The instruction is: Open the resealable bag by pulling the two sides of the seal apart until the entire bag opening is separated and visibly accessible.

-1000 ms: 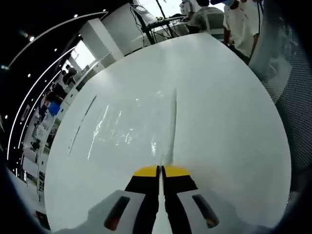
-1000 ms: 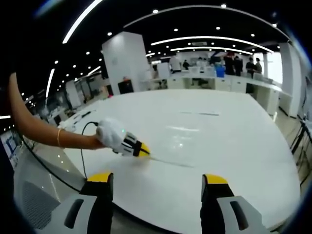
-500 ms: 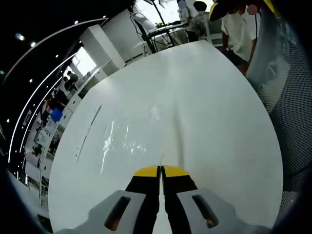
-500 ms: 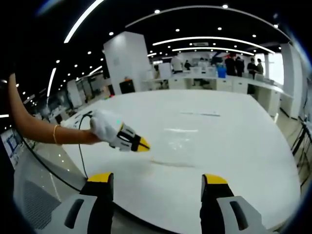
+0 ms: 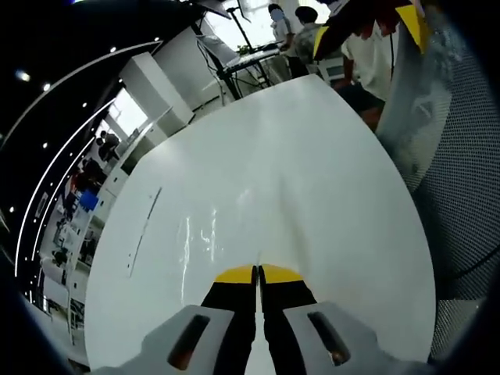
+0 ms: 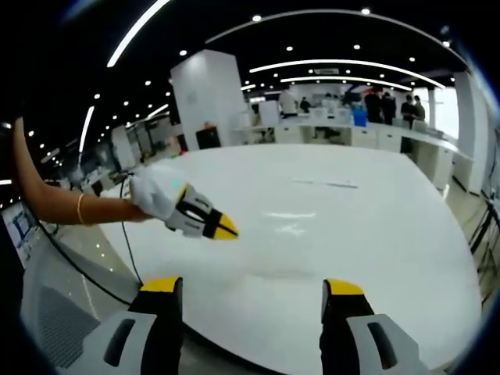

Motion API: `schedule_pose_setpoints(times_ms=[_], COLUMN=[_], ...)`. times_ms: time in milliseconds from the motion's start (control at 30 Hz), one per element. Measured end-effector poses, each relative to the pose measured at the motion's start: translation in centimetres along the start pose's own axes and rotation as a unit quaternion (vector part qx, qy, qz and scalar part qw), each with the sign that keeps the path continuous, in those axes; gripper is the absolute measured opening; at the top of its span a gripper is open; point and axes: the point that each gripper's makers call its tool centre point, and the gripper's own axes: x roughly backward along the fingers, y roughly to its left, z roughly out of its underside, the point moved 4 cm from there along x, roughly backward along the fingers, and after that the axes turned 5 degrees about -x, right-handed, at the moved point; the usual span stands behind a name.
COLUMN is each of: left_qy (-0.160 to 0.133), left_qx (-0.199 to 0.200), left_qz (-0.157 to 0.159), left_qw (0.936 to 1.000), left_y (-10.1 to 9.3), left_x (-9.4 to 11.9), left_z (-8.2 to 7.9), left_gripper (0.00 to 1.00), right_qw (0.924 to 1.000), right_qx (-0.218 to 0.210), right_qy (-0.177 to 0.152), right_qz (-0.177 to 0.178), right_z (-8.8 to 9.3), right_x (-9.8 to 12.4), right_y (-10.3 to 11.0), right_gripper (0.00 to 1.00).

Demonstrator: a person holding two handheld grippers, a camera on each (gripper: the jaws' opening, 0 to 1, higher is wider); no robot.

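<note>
Nearest in the right gripper view: right gripper (image 6: 248,291), yellow-tipped jaws set wide apart, holding nothing. In the left gripper view: left gripper (image 5: 258,270), jaws pressed tight together; anything pinched there too thin to tell. Seen again raised over the near edge (image 6: 225,231). Beyond, a broad glossy white table (image 5: 312,172) (image 6: 375,258). On it, faint glints of the clear bag (image 5: 199,234) (image 6: 291,226), lying flat. Farther off, a white pillar (image 6: 203,98), curved ceiling lights, people (image 6: 383,101) at a counter.
</note>
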Motion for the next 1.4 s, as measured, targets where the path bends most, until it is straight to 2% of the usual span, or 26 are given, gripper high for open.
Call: schedule_pose_setpoints(times_ms=[200,600,733,1000,1333,1400], left_qy=[-0.009,-0.034,-0.047,-0.066,-0.076,-0.083], left_qx=[0.000,-0.008,-0.004,-0.023,-0.009,0.010], left_qz=[-0.002,0.021,0.041,0.068,0.101,0.111], left_qw=[1.0000,0.9992,0.9981,0.9952,0.9920,0.9903], left_y=[-0.6,-2.5,-3.0,-4.3,-7.2,-7.8], left_x=[1.0,3.1,3.9,5.5,6.2,6.5], left_z=[-0.8,-3.2,-4.2,-6.2,-7.7,-8.2], left_gripper=[0.00,0.00,0.00,0.00,0.00,0.00], right_qw=[1.0000,0.9997,0.9993,0.9981,0.9964,0.9954], right_qx=[0.005,0.017,0.027,0.043,0.054,0.059], right_qy=[0.001,0.004,0.007,0.013,0.022,0.031], right_qz=[-0.003,-0.017,-0.025,-0.042,-0.061,-0.069], right_z=[0.0,0.0,0.1,0.2,0.6,0.8], right_x=[0.0,-0.2,-0.4,-0.5,-0.7,-0.8], right_y=[0.1,0.8,1.2,1.9,2.6,3.0], right_gripper=[0.70,0.69,0.68,0.66,0.65,0.65])
